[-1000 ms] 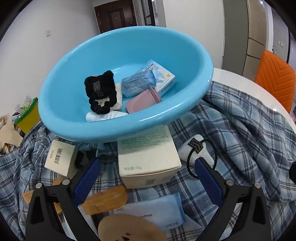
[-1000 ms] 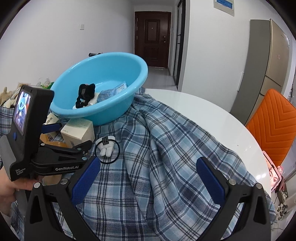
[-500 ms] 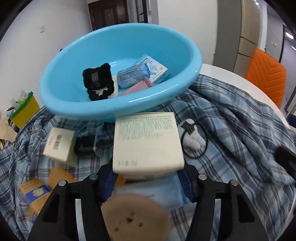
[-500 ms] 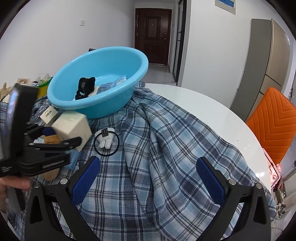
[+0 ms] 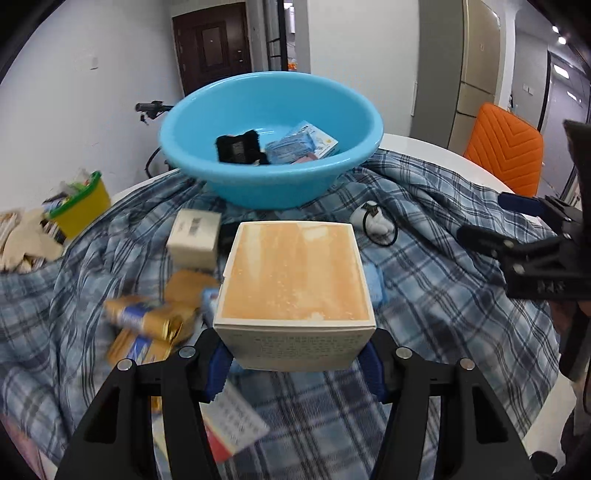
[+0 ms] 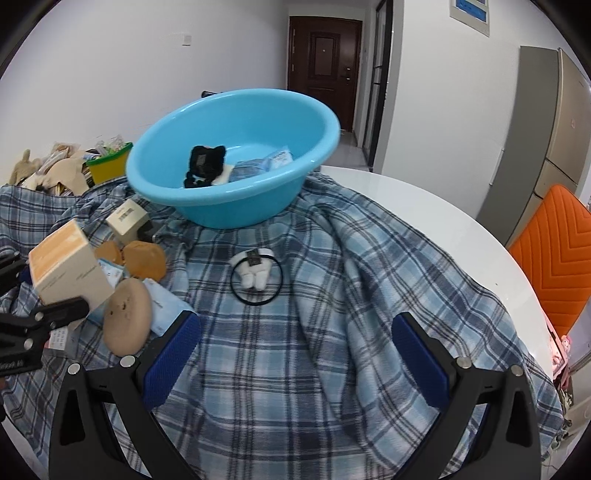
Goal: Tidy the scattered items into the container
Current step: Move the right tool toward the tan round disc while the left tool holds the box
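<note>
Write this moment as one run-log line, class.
left tongs: shut on cream box, lifted | right tongs: open, empty | blue basin: box not yet in

A round white table (image 6: 436, 206) fills the near ground, draped with a blue plaid cloth (image 6: 332, 332) rumpled into folds. At its right edge stands an orange chair (image 6: 554, 254) with chevron-stitched padding. The far walls are plain white (image 6: 110, 55), with a light switch (image 6: 187, 38) on the left one. A dark brown door (image 6: 325, 70) closes the far end of a corridor. A tall grey cabinet (image 6: 532, 140) stands on the right. Ceiling spotlights (image 5: 557, 34) glow far right.
</note>
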Tool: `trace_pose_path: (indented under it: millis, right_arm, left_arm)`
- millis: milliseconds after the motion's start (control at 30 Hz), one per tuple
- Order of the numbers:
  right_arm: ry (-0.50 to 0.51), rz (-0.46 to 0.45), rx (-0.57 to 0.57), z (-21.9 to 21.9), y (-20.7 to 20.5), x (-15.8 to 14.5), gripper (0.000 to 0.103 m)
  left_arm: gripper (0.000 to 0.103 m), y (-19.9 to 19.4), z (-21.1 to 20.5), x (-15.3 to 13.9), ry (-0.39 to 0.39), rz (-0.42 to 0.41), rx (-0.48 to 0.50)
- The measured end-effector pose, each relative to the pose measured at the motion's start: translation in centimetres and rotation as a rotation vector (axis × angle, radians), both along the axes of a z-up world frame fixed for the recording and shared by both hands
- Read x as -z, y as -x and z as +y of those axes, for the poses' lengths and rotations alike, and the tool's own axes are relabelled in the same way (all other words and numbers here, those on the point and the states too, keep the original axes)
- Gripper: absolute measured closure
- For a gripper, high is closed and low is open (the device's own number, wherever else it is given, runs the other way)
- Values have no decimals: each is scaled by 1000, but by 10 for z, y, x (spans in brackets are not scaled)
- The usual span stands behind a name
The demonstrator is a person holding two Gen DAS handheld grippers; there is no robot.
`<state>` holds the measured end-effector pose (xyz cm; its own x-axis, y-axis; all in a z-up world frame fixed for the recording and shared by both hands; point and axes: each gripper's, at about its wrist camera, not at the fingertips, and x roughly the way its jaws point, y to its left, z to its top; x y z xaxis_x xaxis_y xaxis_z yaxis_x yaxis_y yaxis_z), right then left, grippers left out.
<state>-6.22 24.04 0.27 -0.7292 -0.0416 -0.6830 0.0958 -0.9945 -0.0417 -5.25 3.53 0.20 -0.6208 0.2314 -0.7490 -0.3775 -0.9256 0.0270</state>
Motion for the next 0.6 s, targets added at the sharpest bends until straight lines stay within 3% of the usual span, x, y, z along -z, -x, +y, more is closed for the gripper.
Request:
trace_pose_path:
  millis: [200,267,300,600]
  right_arm:
    - [-18,-16,-36,-17,-1,4,0]
    - [-26,-16,-44,-20,-2,4,0]
    - [-30,-16,-45,-21,-3,4,0]
    - [-28,-27,-6,-7,-4,7,0]
  left_arm:
    - [39,-9,-7,26,35,70,-73]
    - [23,-10,-5,30,52,117,-86]
    - [23,-10,-6,31,44,126,-98]
    - [19,0,-3,47,31,105,-118]
